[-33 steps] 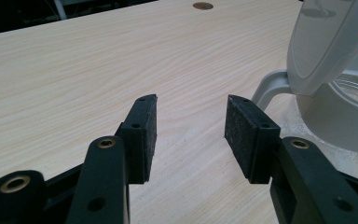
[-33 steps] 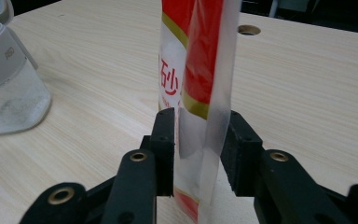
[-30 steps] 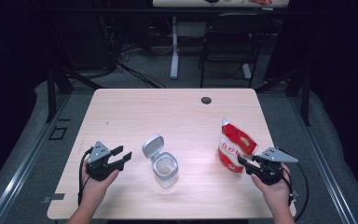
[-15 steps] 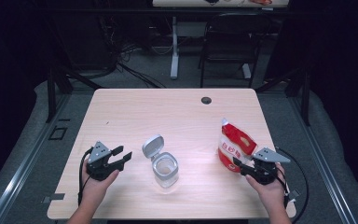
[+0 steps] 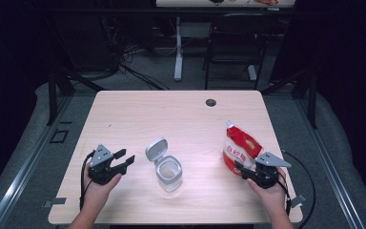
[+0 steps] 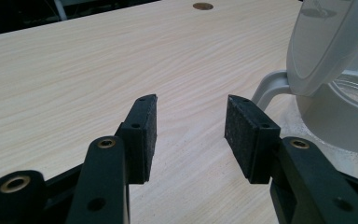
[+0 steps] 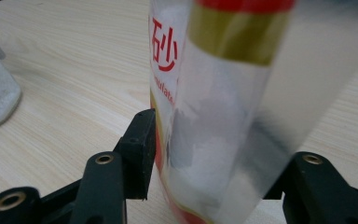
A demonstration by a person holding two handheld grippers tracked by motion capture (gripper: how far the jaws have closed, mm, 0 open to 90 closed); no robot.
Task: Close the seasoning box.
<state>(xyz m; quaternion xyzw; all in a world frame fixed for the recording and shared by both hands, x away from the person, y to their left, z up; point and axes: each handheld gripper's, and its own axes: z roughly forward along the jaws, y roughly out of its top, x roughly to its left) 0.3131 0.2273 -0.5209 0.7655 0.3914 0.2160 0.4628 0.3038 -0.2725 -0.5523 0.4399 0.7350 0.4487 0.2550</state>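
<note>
- We see our right gripper (image 5: 246,170) low on the table, black and hard, its jaws wide after just opening.
- A soft, shiny red and clear plastic bag of white sugar (image 7: 223,93) stands between those jaws. We cannot tell if the pads touch it.
- Our left gripper (image 5: 124,161) rests near the left edge, jaws apart and holding nothing.
- A small clear plastic jar (image 5: 168,174) stands in the middle, its round grey flip lid (image 5: 155,150) tipped up.
- The pale wooden table (image 5: 171,114) is smooth.

Left hand-held gripper (image 6: 191,135) open over table (image 6: 74,70) — lidded jar (image 6: 340,93) at right.
</note>
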